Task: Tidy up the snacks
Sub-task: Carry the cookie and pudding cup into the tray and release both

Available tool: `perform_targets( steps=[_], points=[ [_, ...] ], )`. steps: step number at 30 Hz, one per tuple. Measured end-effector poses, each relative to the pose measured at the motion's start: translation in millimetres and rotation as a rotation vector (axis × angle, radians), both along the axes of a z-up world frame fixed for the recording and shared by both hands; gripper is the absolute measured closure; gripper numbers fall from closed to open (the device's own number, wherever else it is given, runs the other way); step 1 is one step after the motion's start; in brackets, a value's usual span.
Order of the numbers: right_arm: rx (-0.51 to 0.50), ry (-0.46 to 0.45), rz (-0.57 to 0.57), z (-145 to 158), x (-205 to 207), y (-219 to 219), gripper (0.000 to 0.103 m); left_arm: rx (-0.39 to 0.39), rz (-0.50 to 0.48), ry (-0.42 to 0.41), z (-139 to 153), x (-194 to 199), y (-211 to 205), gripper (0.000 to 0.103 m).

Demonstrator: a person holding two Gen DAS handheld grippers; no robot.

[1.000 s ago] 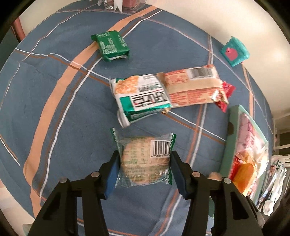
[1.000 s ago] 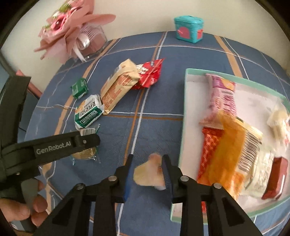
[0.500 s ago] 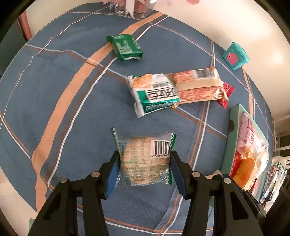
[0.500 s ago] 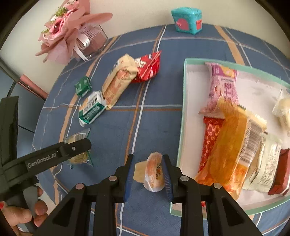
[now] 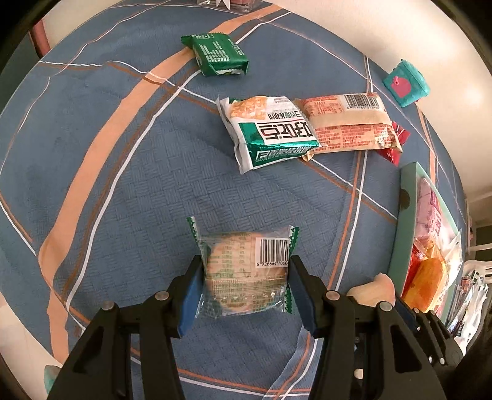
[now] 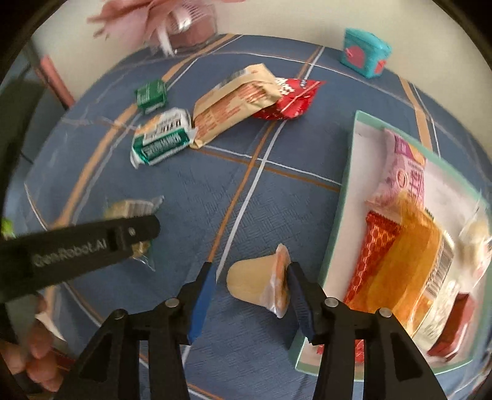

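My left gripper [image 5: 244, 277] is shut on a clear-wrapped round cake with a barcode [image 5: 246, 270], held above the blue cloth. My right gripper [image 6: 250, 286] is open around a small jelly cup [image 6: 261, 283] that lies on its side; the right pad touches its lid, the left pad stands apart. A teal tray [image 6: 338, 215] with several snacks sits to the right. On the cloth lie a green-white packet [image 5: 270, 132], a beige-orange packet [image 5: 347, 123], a red packet [image 6: 292, 98] and a small green packet [image 5: 218, 54].
A teal box with a pink heart [image 6: 366, 50] stands at the far edge by the wall. A pink flower arrangement in a clear holder [image 6: 184, 24] stands at the back left. The left gripper's body [image 6: 77, 246] crosses the right wrist view.
The right gripper's jaws have widened, and the jelly cup now sits loose between them. The left gripper still holds the cake and has shifted slightly over the cloth.
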State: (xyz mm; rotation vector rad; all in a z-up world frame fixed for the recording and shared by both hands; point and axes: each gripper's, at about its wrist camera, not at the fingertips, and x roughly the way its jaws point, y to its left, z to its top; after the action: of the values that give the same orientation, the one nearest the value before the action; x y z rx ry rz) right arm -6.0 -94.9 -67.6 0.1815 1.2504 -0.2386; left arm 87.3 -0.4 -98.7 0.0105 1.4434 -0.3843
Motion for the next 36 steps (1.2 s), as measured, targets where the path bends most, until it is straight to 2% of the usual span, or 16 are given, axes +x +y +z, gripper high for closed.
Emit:
perform_targets(
  steps=[8,14,16,22,29,36],
  points=[
    [-0.112,0.041,0.055,-12,10,17,0.055,0.002,-0.001,-0.004,-3,9,-1,0.047],
    [-0.108,0.037,0.052,-15,14,22,0.055,0.007,-0.003,-0.01,1,5,1,0.046],
    [-0.102,0.038,0.043,-14,11,18,0.059,0.009,-0.003,-0.012,3,3,0,0.046],
    [-0.097,0.04,0.042,-7,9,11,0.062,0.015,-0.003,-0.018,3,2,-1,0.046],
    [-0.019,0.006,-0.01,2,12,-5,0.063,0.024,-0.002,-0.028,7,0,-2,0.046],
    [0.148,-0.074,-0.118,19,2,-36,0.063,0.015,0.011,-0.041,14,-2,1,0.046]
  ],
)
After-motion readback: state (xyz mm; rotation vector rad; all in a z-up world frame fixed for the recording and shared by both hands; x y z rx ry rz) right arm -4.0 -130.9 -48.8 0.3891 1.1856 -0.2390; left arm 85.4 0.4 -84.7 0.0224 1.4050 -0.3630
